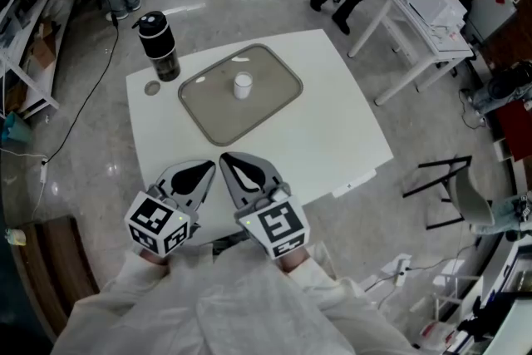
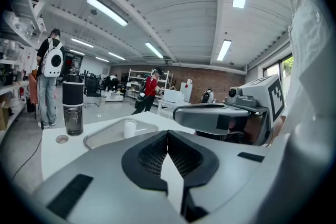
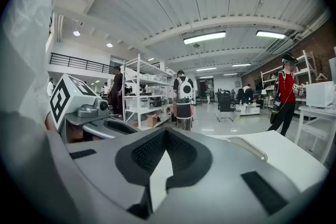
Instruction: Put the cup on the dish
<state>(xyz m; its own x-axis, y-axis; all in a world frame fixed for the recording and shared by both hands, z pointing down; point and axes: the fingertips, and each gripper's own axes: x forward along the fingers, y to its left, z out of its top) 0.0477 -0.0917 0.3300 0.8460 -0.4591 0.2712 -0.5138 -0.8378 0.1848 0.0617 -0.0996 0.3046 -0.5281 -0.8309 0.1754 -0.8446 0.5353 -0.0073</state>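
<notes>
My left gripper (image 1: 204, 170) and right gripper (image 1: 229, 160), both clenched on nothing, hung side by side at lower centre, over the near edge of the square white table (image 1: 332, 129). The small white cup (image 1: 242, 85) stood upright inside the greyish, possibly glass, rounded rectangular dish (image 1: 208, 116) at upper centre. A tall black bottle (image 1: 158, 46) stood at upper left.

cup (image 1: 242, 85) 1 | dish (image 1: 208, 119) 1 | bottle (image 1: 159, 46) 1 | grippers 2 (left gripper (image 1: 210, 167), right gripper (image 1: 224, 157))
</notes>
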